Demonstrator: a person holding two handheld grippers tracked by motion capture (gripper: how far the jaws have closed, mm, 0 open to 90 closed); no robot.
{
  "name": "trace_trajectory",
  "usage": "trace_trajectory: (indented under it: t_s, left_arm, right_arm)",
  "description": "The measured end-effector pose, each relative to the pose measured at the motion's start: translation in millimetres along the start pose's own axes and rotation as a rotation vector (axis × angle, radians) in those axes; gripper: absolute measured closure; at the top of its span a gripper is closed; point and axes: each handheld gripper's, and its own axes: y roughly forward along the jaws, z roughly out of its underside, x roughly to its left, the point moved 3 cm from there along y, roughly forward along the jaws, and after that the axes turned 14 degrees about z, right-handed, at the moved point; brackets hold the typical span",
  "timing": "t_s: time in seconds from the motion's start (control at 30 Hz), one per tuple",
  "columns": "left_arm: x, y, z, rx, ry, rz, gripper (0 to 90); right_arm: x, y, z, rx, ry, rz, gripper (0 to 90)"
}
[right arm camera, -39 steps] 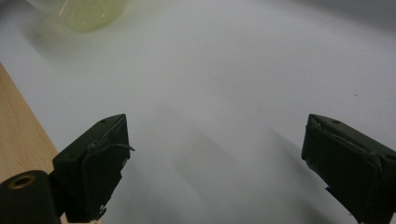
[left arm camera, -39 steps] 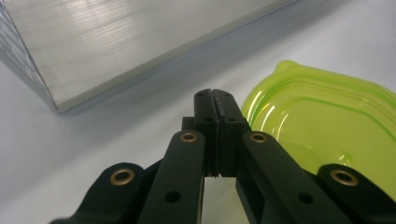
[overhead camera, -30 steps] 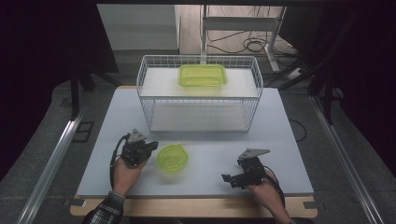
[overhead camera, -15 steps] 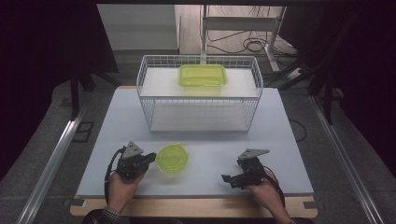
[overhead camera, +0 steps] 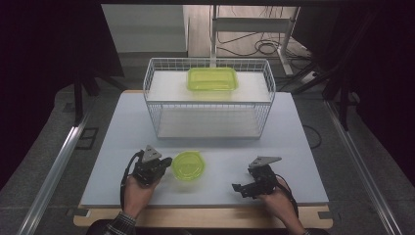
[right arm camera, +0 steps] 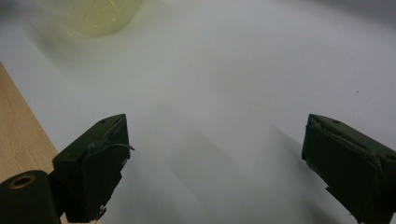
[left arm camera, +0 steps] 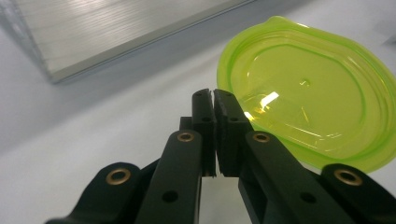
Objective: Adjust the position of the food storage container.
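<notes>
- The round yellow-green lid [overhead camera: 187, 166] lay flat on the pale table [overhead camera: 303, 147], near its front edge and left of centre, in front of the wire basket [overhead camera: 209, 98].
- My left tongs [overhead camera: 166, 161] rested just beside the lid's left rim, jaws pressed together on nothing; in the left gripper view their tips [left arm camera: 214, 100] sat right at the lid's [left arm camera: 308, 93] edge, though I could not tell whether they touched it.
- My left hand [overhead camera: 137, 188] held them from below.
- My right tongs [overhead camera: 240, 188] lay well apart from the lid, toward the front right, jaws spread wide over bare table.
- My right hand [overhead camera: 276, 200] gripped them near the table's wooden edge strip [right arm camera: 18, 140].
- Inside the basket, on its raised white shelf [overhead camera: 166, 88], sat a rectangular yellow-green container [overhead camera: 212, 79].
</notes>
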Motion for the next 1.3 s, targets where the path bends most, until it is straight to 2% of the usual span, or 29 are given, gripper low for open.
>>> trace_trajectory:
  t_s: [0.33, 0.57, 0.7, 0.9, 1.0, 1.07, 1.1, 1.3]
  left_arm:
    - [-11.4, 17.3, -7.9, 0.012, 0.035, 0.037, 88.1]
    - [-19.3, 27.3, -10.8, 0.02, 0.043, 0.083, 88.1]
    - [-20.9, 26.6, -11.1, 0.019, 0.044, 0.089, 87.5]
    - [-17.8, 16.0, -8.9, -0.004, 0.021, 0.097, 85.8]
    - [-18.7, 10.4, -6.2, -0.015, 0.018, 0.108, 80.4]
    - [-19.5, 5.4, -4.7, -0.023, 0.028, 0.108, 71.2]
    - [-19.7, 2.4, -3.8, -0.023, 0.032, 0.106, 71.2]
    - [-17.7, -10.5, 5.5, -0.014, 0.039, 0.085, 45.6]
  right_arm:
    - [0.5, 0.4, 0.1, 0.0, -0.002, -0.006, 8.0]
    - [0.3, 0.1, 0.1, -0.001, 0.002, -0.008, 8.0]
    - [-0.2, -0.6, 0.2, -0.003, 0.004, -0.007, 8.0]
    - [-0.9, -1.3, 0.0, -0.008, 0.005, -0.005, 8.0]
    - [-1.2, -1.8, -0.2, -0.013, 0.002, -0.006, 8.0]
    - [-1.2, -2.0, -0.4, -0.018, -0.002, -0.005, 7.9]
    - [-1.2, -2.4, -0.6, -0.022, -0.003, -0.005, 7.9]
    - [-2.2, -3.6, -1.0, -0.041, -0.009, -0.007, 7.7]
